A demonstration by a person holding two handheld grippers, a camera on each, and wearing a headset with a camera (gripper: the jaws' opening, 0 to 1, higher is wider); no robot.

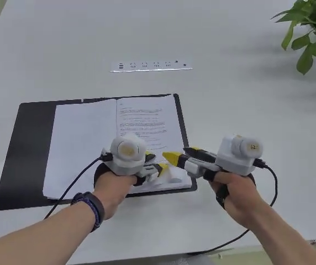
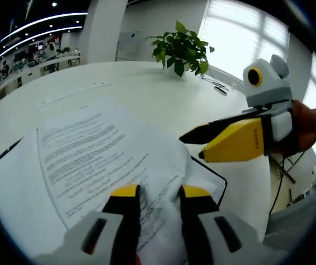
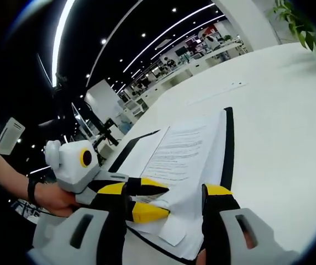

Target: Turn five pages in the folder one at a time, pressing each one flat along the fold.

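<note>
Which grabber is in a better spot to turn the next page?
Left, I think. The left gripper has a rumpled corner of the printed page between its jaws, ready to lift. The right gripper hangs open nearby, holding nothing.

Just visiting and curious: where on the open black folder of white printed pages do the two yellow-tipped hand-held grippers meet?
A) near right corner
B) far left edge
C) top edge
A: the left gripper and right gripper both reach the white printed pages at the near right corner of the black folder.
</note>
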